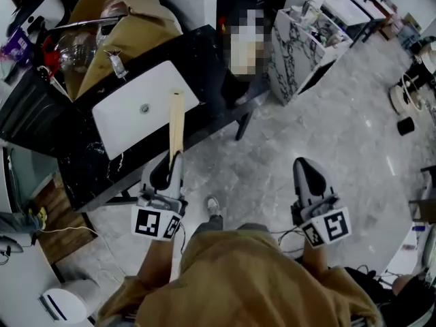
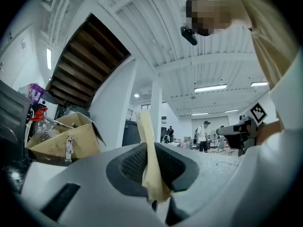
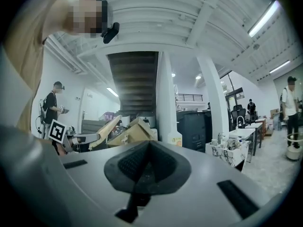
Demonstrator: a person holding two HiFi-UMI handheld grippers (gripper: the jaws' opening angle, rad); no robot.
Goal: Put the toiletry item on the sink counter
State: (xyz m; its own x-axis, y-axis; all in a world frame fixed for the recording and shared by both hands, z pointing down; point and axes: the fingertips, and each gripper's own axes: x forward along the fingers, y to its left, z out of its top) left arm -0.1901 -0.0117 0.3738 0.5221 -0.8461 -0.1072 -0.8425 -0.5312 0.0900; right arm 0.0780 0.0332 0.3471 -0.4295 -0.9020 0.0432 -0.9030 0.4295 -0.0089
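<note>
my left gripper (image 1: 170, 163) has its fingers clenched on a long pale packet (image 1: 176, 125), held in the air. in the head view its far end overlaps the white sink (image 1: 129, 125) in the black tabletop (image 1: 85, 172). any print on it is too small to read. my right gripper (image 1: 308, 169) has its fingers pressed together, empty.

Black sink counter (image 1: 85, 174) carries white basin (image 1: 122, 127), cardboard box (image 1: 126, 33).

hidden — toiletry item (image 2: 147, 131) lower end, in left gripper (image 1: 176, 159) jaws | cut off — cardboard box (image 1: 146, 29), top edge
</note>
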